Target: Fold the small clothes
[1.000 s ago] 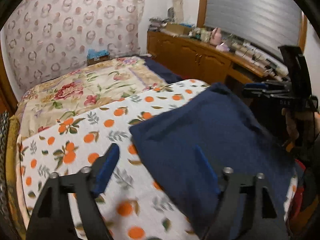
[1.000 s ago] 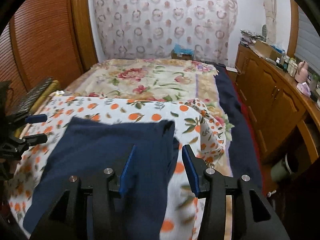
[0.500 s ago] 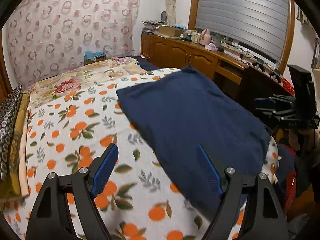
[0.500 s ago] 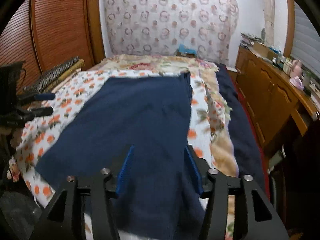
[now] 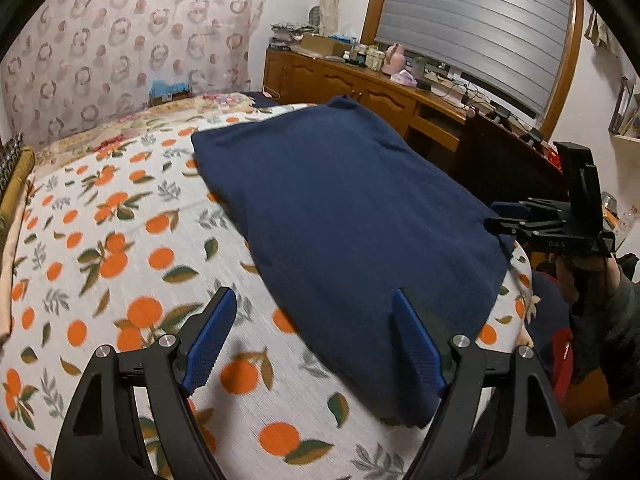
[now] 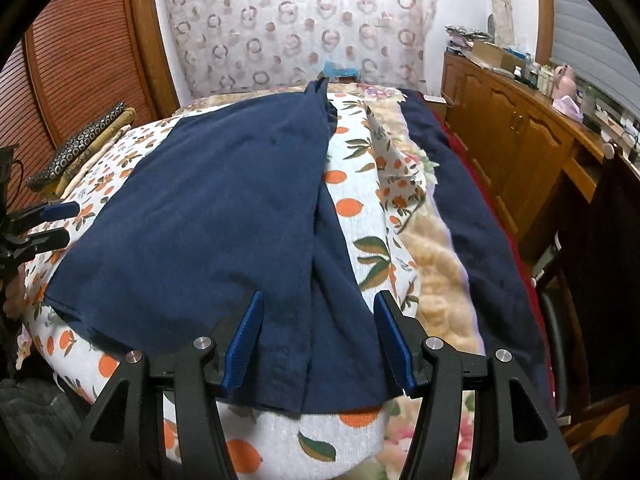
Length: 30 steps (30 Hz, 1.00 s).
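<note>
A dark blue garment (image 5: pixel 344 216) lies spread flat on the bed's orange-print sheet (image 5: pixel 104 240); it also shows in the right wrist view (image 6: pixel 208 216), with a folded strip along its right side. My left gripper (image 5: pixel 316 316) is open and empty, hovering above the garment's near left corner. My right gripper (image 6: pixel 318 318) is open and empty, just above the garment's near hem. Each gripper shows in the other's view: the right one (image 5: pixel 516 216) at the garment's far corner, the left one (image 6: pixel 52 222) at its left edge.
A wooden dresser (image 6: pixel 516 120) with clutter runs along the right of the bed. A dark blue blanket (image 6: pixel 472 216) lies along the bed's right edge. Patterned folded cloths (image 6: pixel 84 140) sit at the left. A patterned curtain (image 6: pixel 296 20) hangs behind.
The garment, held bunched and lifted a second ago, now lies spread flat on the bed. Both grippers have pulled back toward its near edge and stay open.
</note>
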Available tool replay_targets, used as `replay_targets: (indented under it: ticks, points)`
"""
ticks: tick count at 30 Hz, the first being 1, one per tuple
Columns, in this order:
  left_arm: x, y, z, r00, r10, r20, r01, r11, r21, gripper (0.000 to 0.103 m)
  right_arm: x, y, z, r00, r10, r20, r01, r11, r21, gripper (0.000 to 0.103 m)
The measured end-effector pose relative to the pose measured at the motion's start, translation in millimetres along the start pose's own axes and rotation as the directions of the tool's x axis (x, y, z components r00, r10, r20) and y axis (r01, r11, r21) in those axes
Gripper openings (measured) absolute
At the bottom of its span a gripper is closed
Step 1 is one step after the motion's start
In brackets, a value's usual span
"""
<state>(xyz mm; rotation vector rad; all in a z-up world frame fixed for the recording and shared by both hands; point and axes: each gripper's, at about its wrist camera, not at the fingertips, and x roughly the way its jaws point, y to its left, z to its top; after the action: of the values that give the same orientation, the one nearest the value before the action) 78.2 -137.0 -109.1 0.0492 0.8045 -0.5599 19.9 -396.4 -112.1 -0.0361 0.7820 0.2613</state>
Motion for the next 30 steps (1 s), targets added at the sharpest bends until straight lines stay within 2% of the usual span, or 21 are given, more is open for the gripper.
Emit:
replay_targets:
  ticks: [7,13,23,30]
  points:
    - [-3,-9,-11,0.999,-0.031,-0.016,0.031,0.999,-0.007,0.081,4,1,2,1.0,-0.003,-0.02,0.003,1.0,0.003,0.06]
    - [0,-16,-16,0.999,-0.035,-0.031,0.035,0.999,0.0,0.081,4,6,-1,0.999,0.021,-0.034,-0.022,1.0,-0.015,0.059]
    - [7,-18,-20,0.998,-0.028,-0.064,0.028,1.0,-0.001,0.081,5,9,-3,0.999,0.009,-0.039,-0.01,0.999,-0.043,0.059]
    - [8,-22,-24,0.997,-0.024,-0.072,0.024,1.0,0.007,0.081,3,17,-6,0.999,0.018,-0.042,-0.021,0.997,-0.078,0.042]
